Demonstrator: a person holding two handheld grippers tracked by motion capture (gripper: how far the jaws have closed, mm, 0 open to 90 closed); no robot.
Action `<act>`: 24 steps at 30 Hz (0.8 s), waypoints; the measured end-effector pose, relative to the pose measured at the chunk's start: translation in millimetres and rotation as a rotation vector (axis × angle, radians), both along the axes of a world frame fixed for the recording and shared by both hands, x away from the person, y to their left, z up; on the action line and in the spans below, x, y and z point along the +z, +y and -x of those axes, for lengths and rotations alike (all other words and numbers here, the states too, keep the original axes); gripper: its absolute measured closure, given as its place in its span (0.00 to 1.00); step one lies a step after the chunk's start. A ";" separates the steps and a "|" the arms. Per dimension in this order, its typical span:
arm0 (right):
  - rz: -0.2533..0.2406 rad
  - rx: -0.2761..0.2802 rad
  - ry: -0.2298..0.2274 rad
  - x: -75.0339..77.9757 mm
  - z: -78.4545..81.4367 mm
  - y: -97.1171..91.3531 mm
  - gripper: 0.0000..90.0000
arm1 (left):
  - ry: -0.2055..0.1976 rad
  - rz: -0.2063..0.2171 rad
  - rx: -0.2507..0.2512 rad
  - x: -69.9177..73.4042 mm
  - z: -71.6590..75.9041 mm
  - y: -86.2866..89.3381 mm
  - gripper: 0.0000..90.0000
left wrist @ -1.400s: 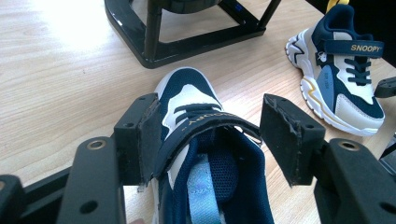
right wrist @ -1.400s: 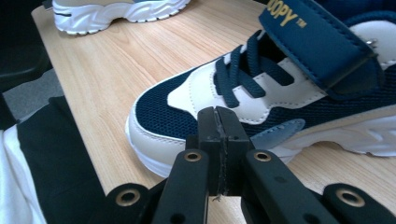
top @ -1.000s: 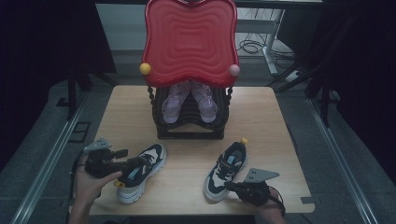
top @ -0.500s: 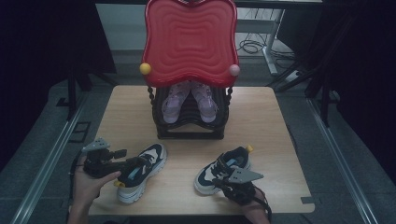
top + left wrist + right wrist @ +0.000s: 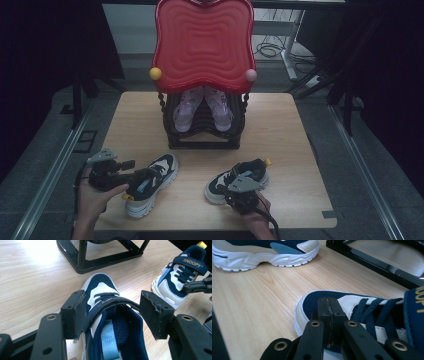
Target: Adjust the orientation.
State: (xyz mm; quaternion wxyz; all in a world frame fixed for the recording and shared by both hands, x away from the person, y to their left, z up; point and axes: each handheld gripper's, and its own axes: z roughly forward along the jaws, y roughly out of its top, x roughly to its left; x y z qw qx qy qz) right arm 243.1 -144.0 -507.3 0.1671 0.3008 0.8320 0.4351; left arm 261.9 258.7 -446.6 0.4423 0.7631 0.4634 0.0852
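While the left hand-held gripper (image 5: 113,315) straddles one navy-and-white strapped sneaker (image 5: 110,322) with jaws apart, the right hand-held gripper (image 5: 331,312), jaws together, rests against its mate (image 5: 362,312) on the pale wooden worktop (image 5: 280,130).

A pale wooden table (image 5: 140,125) stands on a grey floor (image 5: 45,150) in a dim room, dark drapes (image 5: 45,40) at both sides, cables (image 5: 270,49) lying beyond by a white desk leg (image 5: 289,47).
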 end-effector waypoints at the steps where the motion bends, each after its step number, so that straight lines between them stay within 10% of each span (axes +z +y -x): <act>1: -0.003 0.000 0.000 -0.5 -0.8 0.9 1.00 | 0.001 -0.001 0.000 -0.2 -0.1 -0.3 0.43; 24: -0.005 0.018 0.029 -10.5 2.3 1.9 1.00 | 0.001 -0.013 0.000 -0.5 -0.1 0.2 0.43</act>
